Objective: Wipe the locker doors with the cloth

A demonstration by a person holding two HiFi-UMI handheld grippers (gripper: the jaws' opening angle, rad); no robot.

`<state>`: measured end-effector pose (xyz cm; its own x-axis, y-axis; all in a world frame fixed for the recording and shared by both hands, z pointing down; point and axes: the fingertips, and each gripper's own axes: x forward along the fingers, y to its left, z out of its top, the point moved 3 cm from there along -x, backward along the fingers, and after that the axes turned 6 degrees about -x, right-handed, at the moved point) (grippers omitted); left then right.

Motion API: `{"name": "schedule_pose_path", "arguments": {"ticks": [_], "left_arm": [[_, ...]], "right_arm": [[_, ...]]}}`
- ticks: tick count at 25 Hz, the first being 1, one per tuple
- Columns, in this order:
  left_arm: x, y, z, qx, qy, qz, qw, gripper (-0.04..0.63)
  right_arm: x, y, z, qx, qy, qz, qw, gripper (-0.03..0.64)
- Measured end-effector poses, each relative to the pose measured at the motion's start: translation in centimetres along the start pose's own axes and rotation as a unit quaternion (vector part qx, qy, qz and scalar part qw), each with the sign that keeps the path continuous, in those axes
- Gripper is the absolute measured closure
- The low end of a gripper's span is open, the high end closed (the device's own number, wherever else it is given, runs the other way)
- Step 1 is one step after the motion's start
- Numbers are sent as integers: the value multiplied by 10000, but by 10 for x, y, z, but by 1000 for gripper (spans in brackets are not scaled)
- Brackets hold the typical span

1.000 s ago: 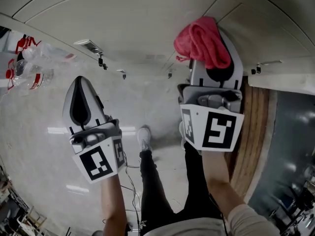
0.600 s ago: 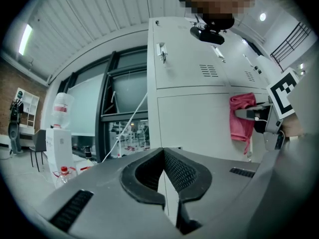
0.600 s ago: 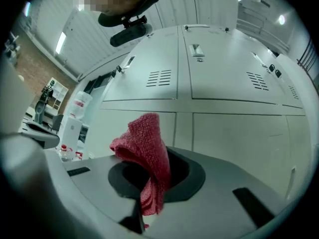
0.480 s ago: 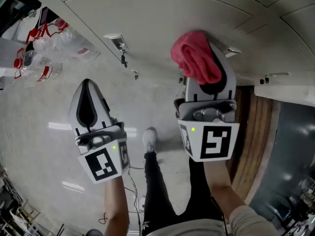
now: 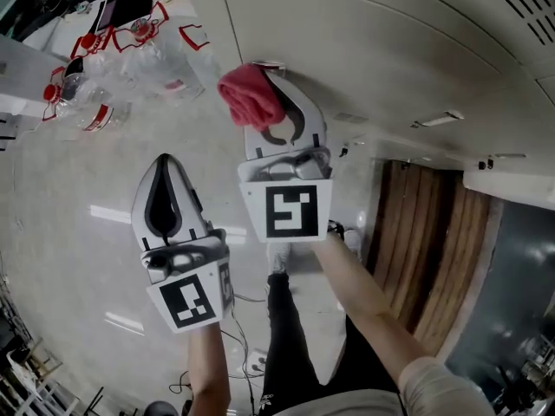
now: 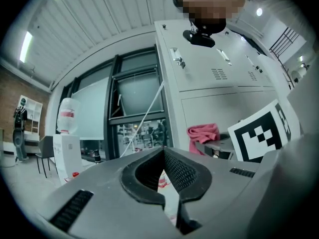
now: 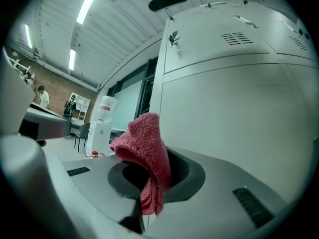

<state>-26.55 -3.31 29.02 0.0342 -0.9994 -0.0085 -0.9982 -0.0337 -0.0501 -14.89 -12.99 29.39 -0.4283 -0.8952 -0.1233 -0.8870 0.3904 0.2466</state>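
place: likely office or workshop | cues: metal lockers (image 6: 214, 78), water dispenser (image 6: 66, 148), glazed partition (image 6: 134, 108)

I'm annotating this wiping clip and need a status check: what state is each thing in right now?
right tongs: shut on the cloth.
cloth: bunched, sticking out past the tong tips; whether it touches a door cannot be told.
left tongs: shut, nothing between them.
locker doors: closed.
dispenser bottle: upright on its stand.

From the head: steeply down, close above left gripper (image 5: 165, 161) and right gripper (image 5: 277, 83). From each gripper: along its jaws, facing locker doors (image 7: 239, 108). Shared by all: cloth (image 6: 203, 132).
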Motion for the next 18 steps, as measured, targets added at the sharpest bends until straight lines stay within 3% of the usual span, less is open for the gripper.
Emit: {"name": "schedule_pose_path", "arguments": {"ticks": [9, 18], "left_arm": [[7, 22, 1, -234, -255, -1, 9994, 578], [14, 16, -6, -231, -177, -69, 9996, 578]], "right_arm": [[21, 20, -19, -473, 417, 48, 9980, 588], [17, 15, -24, -444, 529, 32, 9976, 588]]}}
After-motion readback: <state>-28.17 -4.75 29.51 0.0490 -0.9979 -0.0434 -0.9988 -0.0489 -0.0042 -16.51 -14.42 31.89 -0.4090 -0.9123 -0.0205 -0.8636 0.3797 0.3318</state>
